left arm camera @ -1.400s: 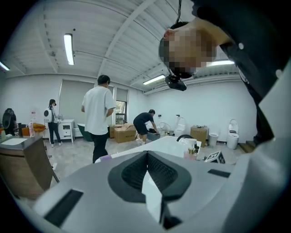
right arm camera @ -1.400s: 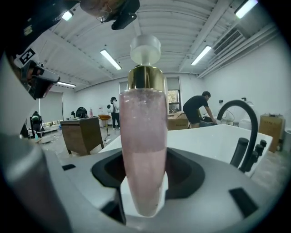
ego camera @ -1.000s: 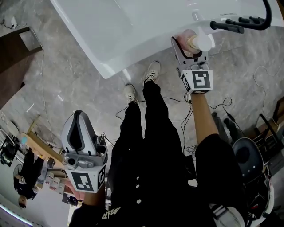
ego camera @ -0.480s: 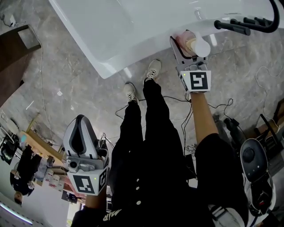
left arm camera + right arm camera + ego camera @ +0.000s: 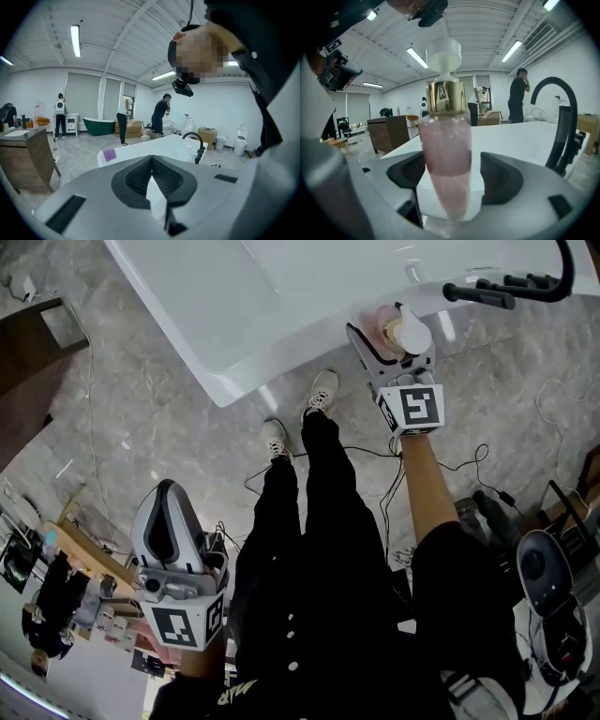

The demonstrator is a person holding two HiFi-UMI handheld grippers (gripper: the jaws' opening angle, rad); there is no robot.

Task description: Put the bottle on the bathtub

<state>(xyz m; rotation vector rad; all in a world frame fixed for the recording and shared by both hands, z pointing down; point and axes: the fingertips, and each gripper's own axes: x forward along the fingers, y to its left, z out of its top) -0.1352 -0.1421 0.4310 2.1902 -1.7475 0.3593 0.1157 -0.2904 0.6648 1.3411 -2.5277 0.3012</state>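
Observation:
A pink bottle [image 5: 386,324] with a gold collar and a white pump top stands upright on the rim of the white bathtub [image 5: 281,306], near its black faucet [image 5: 506,287]. My right gripper [image 5: 392,329] sits around the bottle with its jaws slightly spread. In the right gripper view the bottle [image 5: 445,154] rises between the dark pads, and a strip of the tub [image 5: 511,136] shows between it and the right pad [image 5: 499,176]. My left gripper [image 5: 167,498] hangs low at the person's left side, shut and empty, its jaws [image 5: 151,159] meeting at the tip.
The person's legs and white shoes [image 5: 323,390] stand on grey marble floor right before the tub. Cables [image 5: 469,465] trail on the floor at right beside a dark round device [image 5: 539,568]. A wooden cabinet [image 5: 28,343] stands at left. Several people stand far off in the left gripper view.
The right gripper's jaws have spread a little wider around the bottle and shifted slightly left along the tub rim. The left gripper has barely moved.

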